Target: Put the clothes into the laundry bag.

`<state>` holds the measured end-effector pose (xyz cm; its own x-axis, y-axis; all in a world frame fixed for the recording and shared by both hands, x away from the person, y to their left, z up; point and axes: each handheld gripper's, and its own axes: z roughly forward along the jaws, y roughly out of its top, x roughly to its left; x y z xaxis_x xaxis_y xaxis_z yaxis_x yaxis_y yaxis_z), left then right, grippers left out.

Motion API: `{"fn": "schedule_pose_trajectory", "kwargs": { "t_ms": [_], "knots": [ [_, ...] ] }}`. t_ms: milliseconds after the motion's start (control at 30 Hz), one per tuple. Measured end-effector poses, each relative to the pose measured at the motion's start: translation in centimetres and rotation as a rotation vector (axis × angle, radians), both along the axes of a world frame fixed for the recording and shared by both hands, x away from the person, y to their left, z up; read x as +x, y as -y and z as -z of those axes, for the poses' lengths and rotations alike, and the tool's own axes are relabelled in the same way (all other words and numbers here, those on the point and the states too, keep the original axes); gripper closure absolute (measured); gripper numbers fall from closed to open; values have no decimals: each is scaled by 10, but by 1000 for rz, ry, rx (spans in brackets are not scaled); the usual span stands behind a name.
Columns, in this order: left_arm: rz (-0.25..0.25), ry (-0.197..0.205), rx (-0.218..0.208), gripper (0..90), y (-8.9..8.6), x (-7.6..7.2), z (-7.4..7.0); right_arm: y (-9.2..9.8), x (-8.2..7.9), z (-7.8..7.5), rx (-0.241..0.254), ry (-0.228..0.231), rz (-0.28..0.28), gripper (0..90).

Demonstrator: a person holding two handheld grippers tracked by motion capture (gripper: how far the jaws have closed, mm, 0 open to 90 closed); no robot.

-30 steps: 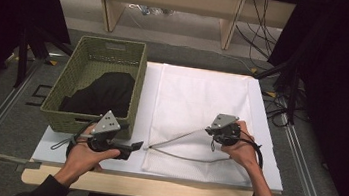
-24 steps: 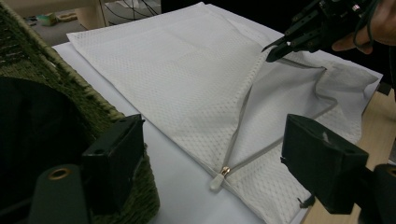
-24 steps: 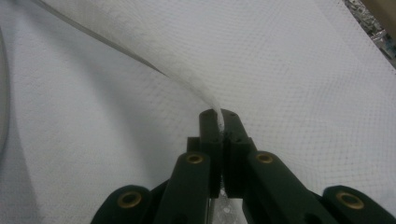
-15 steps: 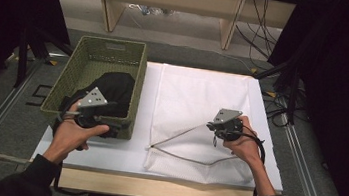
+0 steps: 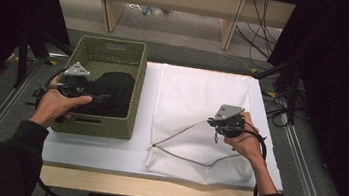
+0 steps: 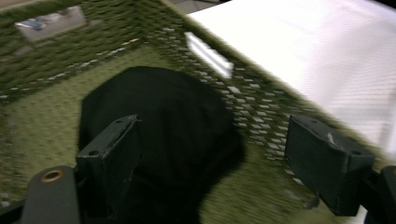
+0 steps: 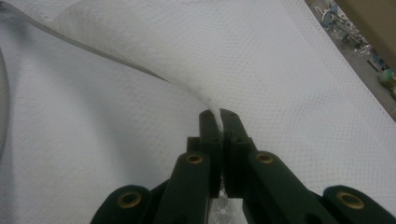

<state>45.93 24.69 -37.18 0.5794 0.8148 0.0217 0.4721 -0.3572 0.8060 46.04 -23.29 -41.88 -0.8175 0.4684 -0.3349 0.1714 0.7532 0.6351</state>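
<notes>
Two grippers at work. On the left, the left gripper (image 5: 93, 96) hangs over the green basket (image 5: 126, 122), jaws spread wide and empty, and the black cloth (image 6: 163, 140) lies heaped right below and ahead of them, much nearer this hand. Over on the right, the right gripper (image 7: 220, 125) is clamped on the mesh bag (image 5: 198, 96), lifting its top layer off the table (image 5: 95, 151).

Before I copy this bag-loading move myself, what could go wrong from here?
1. The left tongs hang open over the black garment close to the basket wall; they may snag the weave.
2. The right tongs pinch just a thin fold of the mesh bag, which could slip free.
</notes>
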Motion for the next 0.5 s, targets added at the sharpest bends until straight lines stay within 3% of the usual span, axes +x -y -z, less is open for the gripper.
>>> {"fn": "schedule_pose_trajectory", "kwargs": {
  "t_ms": [67, 133, 233, 333, 433, 500],
  "knots": [
    [24, -33, 58, 183, -5, 13, 3, 0, 0, 1, -3, 2, -7, 897],
    [27, -57, 64, 184, -8, 22, 7, -1, -1, 1, 2, -10, 6, 896],
    [12, -79, 105, 187, -15, 38, 11, 0, 0, 2, -1, -9, -2, 896],
    [1, -94, 97, 187, -20, 50, 16, -1, 0, 3, -1, -9, -4, 896],
    [1, -129, 44, 175, -22, 58, 23, 0, 1, 3, -13, 6, -20, 895],
    [6, -136, 58, 178, -23, 62, 28, -1, 0, 3, -14, 3, -20, 895]
  ]
}}
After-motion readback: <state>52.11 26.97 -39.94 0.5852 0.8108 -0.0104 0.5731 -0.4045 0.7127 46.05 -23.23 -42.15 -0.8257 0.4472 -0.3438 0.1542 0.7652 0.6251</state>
